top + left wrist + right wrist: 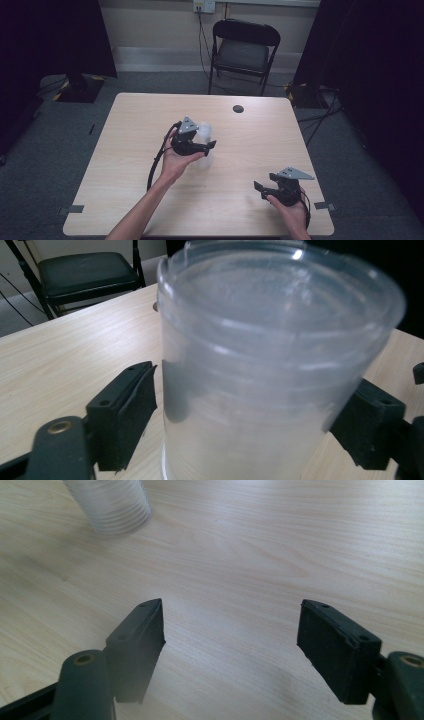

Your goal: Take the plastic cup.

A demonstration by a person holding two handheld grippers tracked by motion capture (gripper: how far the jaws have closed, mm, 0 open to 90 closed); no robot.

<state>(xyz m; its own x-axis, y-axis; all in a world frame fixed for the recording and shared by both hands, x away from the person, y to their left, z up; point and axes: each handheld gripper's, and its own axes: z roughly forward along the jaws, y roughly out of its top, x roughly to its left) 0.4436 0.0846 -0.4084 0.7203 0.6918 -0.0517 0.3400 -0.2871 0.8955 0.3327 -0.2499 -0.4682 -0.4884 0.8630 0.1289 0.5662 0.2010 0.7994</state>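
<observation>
Setup: 1 pale wooden table (150, 200), 1 person working 2 handheld grippers, forearms entering from the near edge. The thing in hand is a clear plastic cup (270, 365), translucent and ribbed, standing upright on the table a little left of centre in the high view (205, 136). The left gripper (200, 145) is at the cup, held from below by the left hand (172, 165), its cable looping down toward the near-left of the table. In the left gripper view the cup sits between the 2 black jaws, which stand wide on either side of it; the left pad (125, 415) shows a narrow gap to the cup wall, and the right pad (370, 425) lies right at the wall, though contact there cannot be told through the blur. Reading: jaws wide apart around the cup, no firm squeeze visible. The right gripper (267, 186) sits near the right-front corner of the table in the right hand (290, 210), well apart from the cup. In the right gripper view its jaws are spread wide over bare wood with nothing between them, and the cup (110, 505) shows far off at upper left. Beyond the table: 1 black folding chair (244, 52) and 1 small dark round spot (238, 108) near the far edge.
</observation>
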